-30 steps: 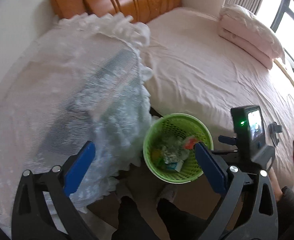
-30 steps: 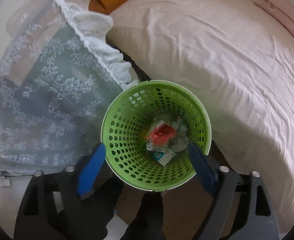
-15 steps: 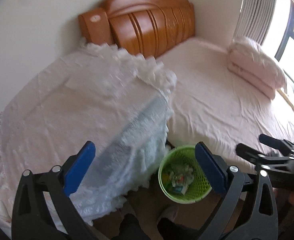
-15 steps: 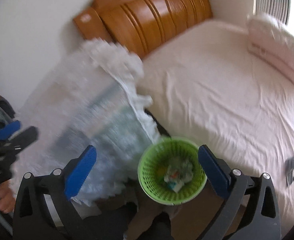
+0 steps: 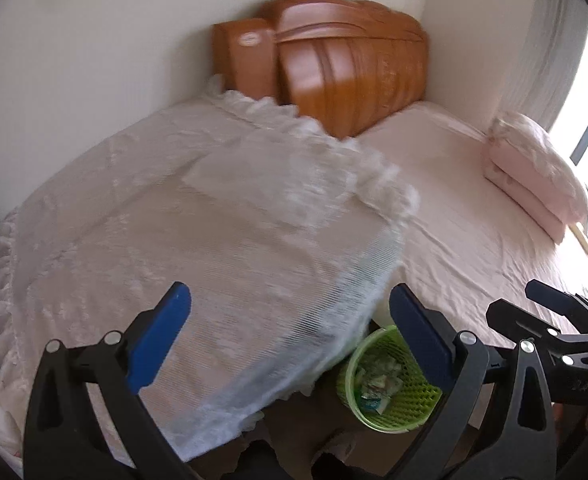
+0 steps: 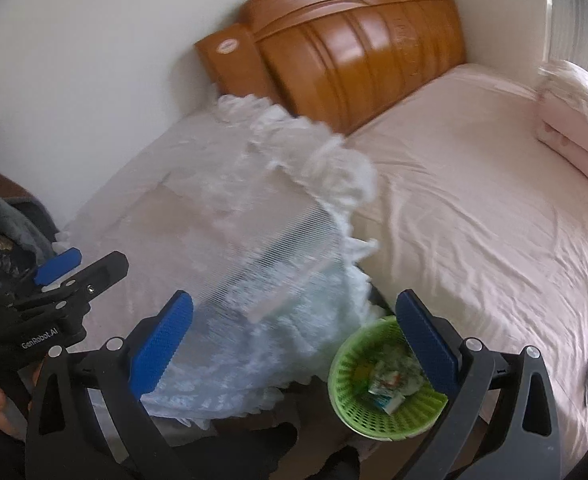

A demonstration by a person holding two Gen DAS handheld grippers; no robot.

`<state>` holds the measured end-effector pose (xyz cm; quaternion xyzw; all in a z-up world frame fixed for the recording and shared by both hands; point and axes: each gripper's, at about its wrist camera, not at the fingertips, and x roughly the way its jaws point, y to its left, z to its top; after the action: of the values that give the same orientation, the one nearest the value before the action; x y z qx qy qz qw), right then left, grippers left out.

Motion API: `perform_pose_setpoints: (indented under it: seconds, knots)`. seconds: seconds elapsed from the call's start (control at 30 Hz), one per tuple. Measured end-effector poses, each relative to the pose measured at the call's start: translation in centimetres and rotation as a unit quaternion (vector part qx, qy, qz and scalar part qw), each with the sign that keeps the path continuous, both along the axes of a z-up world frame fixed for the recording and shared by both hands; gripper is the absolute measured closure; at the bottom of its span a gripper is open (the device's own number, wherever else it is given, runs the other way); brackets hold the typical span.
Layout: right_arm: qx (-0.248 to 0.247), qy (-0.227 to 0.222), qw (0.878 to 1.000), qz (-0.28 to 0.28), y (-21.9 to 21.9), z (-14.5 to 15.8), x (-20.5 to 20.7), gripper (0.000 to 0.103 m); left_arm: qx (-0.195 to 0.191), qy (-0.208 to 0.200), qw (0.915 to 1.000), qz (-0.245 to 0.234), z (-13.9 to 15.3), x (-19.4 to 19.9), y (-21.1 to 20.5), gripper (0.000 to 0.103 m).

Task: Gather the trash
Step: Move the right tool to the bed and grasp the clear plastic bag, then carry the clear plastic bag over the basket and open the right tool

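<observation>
i see the green perforated wastebasket [image 6: 386, 384] standing on the floor in the gap between the lace-covered counter [image 6: 198, 232] and the side of the bed [image 6: 474, 220]. crumpled wrappers and paper scraps [image 6: 390, 384] lie in its bottom. in my left wrist view the same wastebasket [image 5: 390, 388] sits low, partly behind my right-hand blue pad, with the trash [image 5: 376, 384] visible inside.

my right gripper [image 6: 294, 340] has its fingers spread wide with nothing between them; the basket lies below, well apart from the pads. my left gripper [image 5: 290, 336] also has its fingers wide apart and empty, over the edge of the lace cloth [image 5: 198, 260].

each view catches the other gripper at its edge, held in a hand. beyond the counter stands an orange wooden headboard [image 6: 354, 40] against the white wall, and a folded pink quilt [image 5: 534, 172] rests on the bed near the window.
</observation>
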<state>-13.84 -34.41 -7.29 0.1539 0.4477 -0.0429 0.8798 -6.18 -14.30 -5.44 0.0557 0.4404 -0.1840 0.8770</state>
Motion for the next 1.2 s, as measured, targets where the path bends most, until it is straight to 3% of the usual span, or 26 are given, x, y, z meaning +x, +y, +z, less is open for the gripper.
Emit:
perform_pose_setpoints:
  seconds: [0.27,0.53,0.57,0.6,0.63,0.67,0.73,0.83,1.0,1.2]
  knots:
    - [-0.02,0.016,0.999,0.04,5.6,-3.6,12.4,0.002,0.022,-0.002,0.9989,0.042,-1.3,6.3,6.0,0.008]
    - [-0.105,0.062,0.992,0.043,9.1,-8.8,22.5,0.003,0.049,0.0,0.9979,0.043,-3.4,11.0,9.0,0.008]
    - [-0.116,0.071,0.99,0.043,9.3,-9.6,23.2,0.004,0.048,0.001,0.9979,0.044,-3.6,11.4,9.2,0.008]
    - [-0.118,0.077,0.989,0.043,9.5,-10.1,23.7,0.013,0.046,0.004,0.9978,0.047,-3.8,11.9,9.5,0.008]
    - [-0.112,0.082,0.989,0.046,9.5,-10.6,24.0,0.027,0.043,0.008,0.9978,0.049,-4.0,12.3,9.8,0.008]
    - [-0.103,0.087,0.99,0.048,9.5,-10.9,24.1,0.036,0.041,0.01,0.9978,0.052,-4.1,12.6,10.0,0.008]
    - [-0.093,0.089,0.991,0.049,9.3,-11.0,23.9,0.065,0.039,0.011,0.9976,0.056,-4.2,12.9,10.5,0.008]
    - [-0.079,0.076,0.993,0.05,8.9,-10.1,22.9,0.085,0.041,0.009,0.9976,0.056,-4.2,12.9,10.6,0.008]
    - [-0.066,0.048,0.996,0.041,7.5,-7.0,18.1,0.087,0.036,0.003,0.9987,0.036,-3.4,11.4,9.0,0.008]
    - [-0.071,0.029,0.997,0.003,3.6,-3.3,8.5,0.087,0.02,-0.001,0.9997,-0.012,-2.0,7.1,4.6,0.008]
